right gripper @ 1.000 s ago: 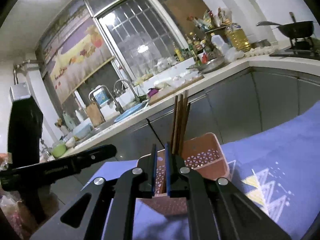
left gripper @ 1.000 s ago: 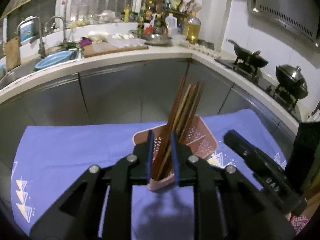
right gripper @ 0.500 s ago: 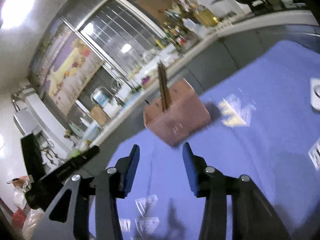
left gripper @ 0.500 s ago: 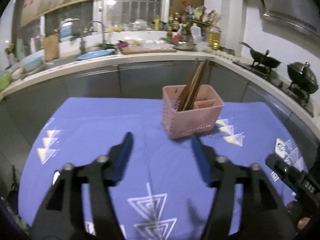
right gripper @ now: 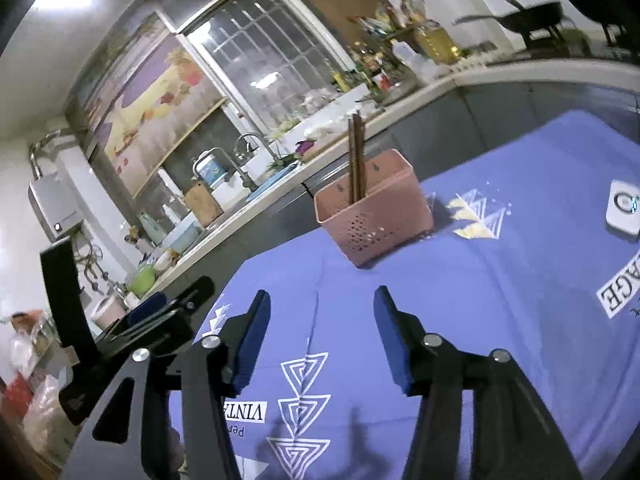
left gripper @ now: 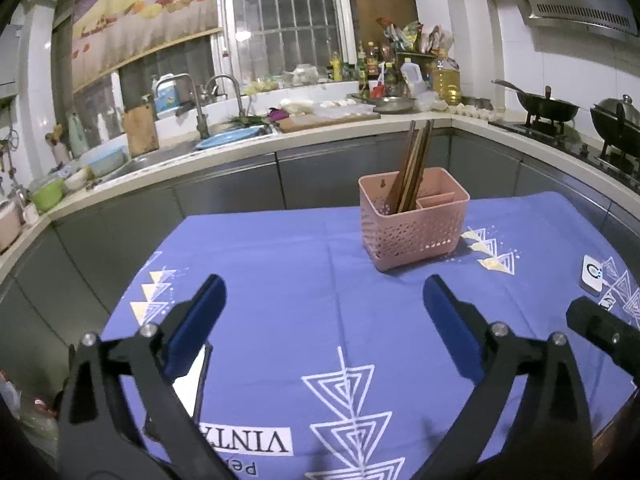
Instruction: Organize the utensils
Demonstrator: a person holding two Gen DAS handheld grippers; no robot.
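Dark wooden chopsticks (left gripper: 414, 168) standing near upright, long axis tilted slightly, in the pink perforated plastic caddy (left gripper: 412, 228) on the blue-clothed bench (left gripper: 280, 280). Ahead of both fingers, well apart. Left gripper (left gripper: 324, 328) released wide, just opened, nothing between; right gripper (right gripper: 320, 336) likewise opened, empty.

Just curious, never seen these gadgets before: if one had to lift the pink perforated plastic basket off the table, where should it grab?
Probably from above, pinching the pink perforated plastic basket by its bare right-hand rim or the inner divider. The thin upright walls suit the fingers, and the brown wooden chopsticks lean in the left compartment, crowding that side.
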